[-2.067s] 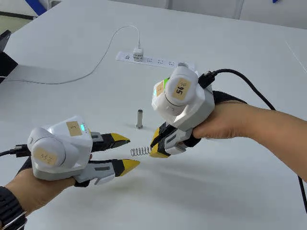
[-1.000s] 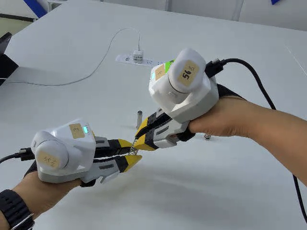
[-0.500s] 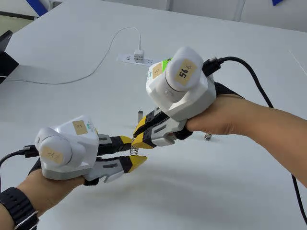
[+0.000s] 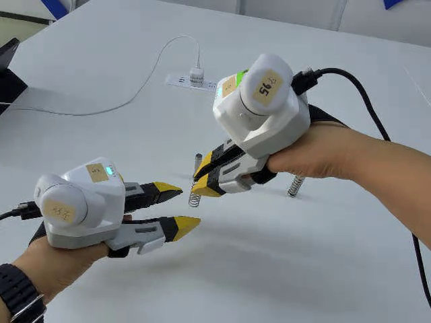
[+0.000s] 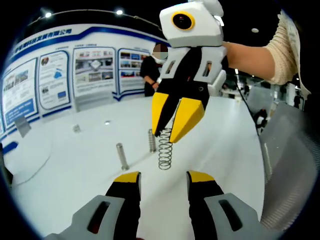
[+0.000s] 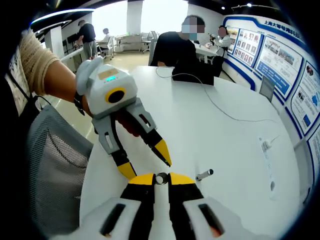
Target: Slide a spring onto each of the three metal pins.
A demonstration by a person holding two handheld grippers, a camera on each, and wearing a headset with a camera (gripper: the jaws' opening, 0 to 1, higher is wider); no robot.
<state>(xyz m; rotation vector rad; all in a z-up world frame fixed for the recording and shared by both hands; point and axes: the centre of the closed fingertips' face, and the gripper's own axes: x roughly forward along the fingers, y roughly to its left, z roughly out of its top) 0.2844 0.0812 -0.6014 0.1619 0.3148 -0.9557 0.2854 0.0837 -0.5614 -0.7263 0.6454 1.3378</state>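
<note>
Left gripper view: the coil spring (image 5: pixel 165 152) hangs upright from the right gripper (image 5: pixel 171 124), whose yellow-tipped fingers are clenched on its top few coils. Its lower end sits close over the white surface (image 5: pixel 75 165); whether they touch cannot be told. The spring is just beside the bare pin (image 5: pixel 121 156) and directly ahead of the left gripper (image 5: pixel 162 176), whose fingers are spread apart and grasp nothing.

Judged by its thin wire, the spring is very light, soft along its axis, and prone to bending or flicking out of a hard pinch. A gentle hold across the coils near one end, as here, appears best, since it leaves the bore and the free end clear for the pin.

Count: two springs, one gripped and a second spring (image 4: pixel 294 186) standing apart from the bare pin in the head view, apparently sleeved on a pin. Two pins can be made out. A power strip (image 4: pixel 195 82) with a plugged cable (image 4: pixel 145 77) lies at the far side.
</note>
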